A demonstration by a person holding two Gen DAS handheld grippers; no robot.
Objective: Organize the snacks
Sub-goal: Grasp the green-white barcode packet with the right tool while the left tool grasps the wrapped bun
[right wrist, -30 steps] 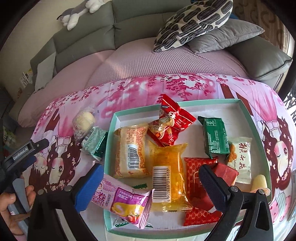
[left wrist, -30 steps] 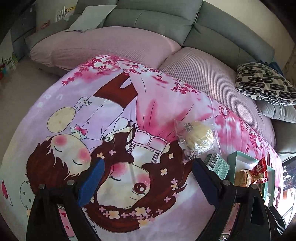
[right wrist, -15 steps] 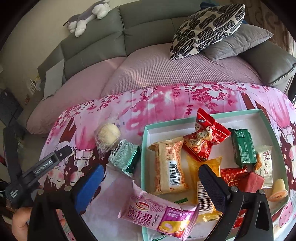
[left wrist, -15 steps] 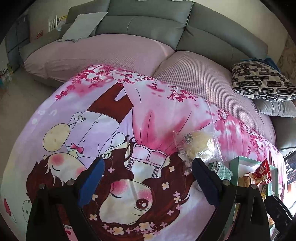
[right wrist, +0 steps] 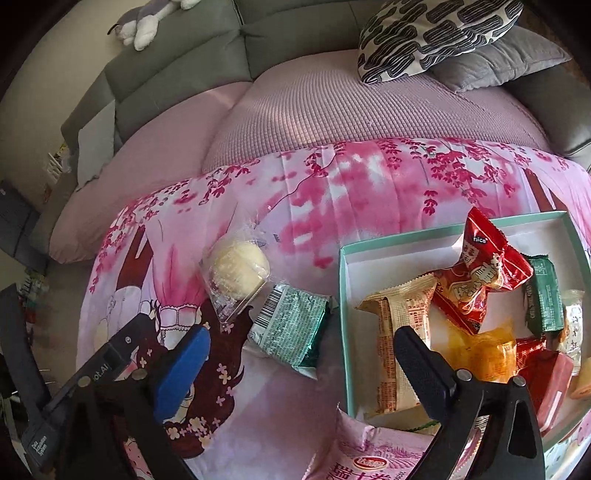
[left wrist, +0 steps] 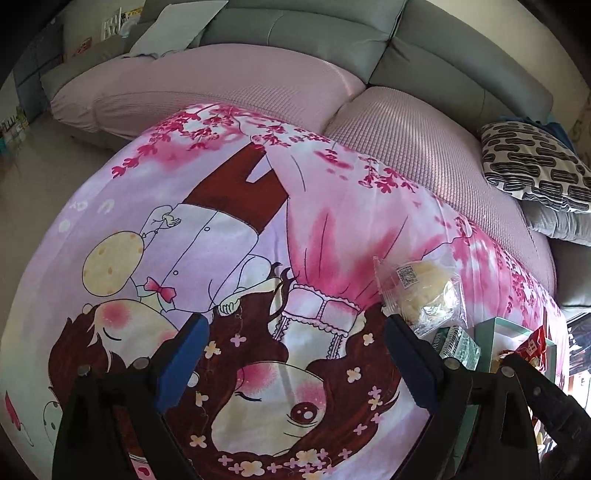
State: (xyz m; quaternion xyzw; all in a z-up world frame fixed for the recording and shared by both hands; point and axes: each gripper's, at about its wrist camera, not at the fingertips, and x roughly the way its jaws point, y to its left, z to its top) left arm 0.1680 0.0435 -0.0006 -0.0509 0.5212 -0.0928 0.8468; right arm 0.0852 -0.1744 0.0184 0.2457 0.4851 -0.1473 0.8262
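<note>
A teal box point(right wrist: 345, 314) holds several wrapped snacks, among them a red packet point(right wrist: 480, 269), a beige packet point(right wrist: 399, 332) and an orange one point(right wrist: 491, 350). On the pink cartoon cloth left of the box lie a green foil packet point(right wrist: 291, 326) and a clear bag with a pale round cake point(right wrist: 234, 269). My right gripper point(right wrist: 301, 349) is open and empty, just above the green packet. My left gripper point(left wrist: 293, 347) is open and empty over bare cloth; the cake bag point(left wrist: 424, 291) and green packet point(left wrist: 458, 345) lie by its right finger.
A pink snack bag point(right wrist: 373, 454) hangs over the box's near edge. A grey sofa with a pink cover point(left wrist: 240, 85) curves behind the cloth. A black-and-white pillow point(right wrist: 432, 33) and a plush toy point(right wrist: 147, 22) rest on it. The left gripper's body point(right wrist: 92, 373) shows at the lower left.
My right gripper has swung left from above the box to the green packet outside it. My left gripper has drifted slightly forward and right toward the cake bag. Both stay open.
</note>
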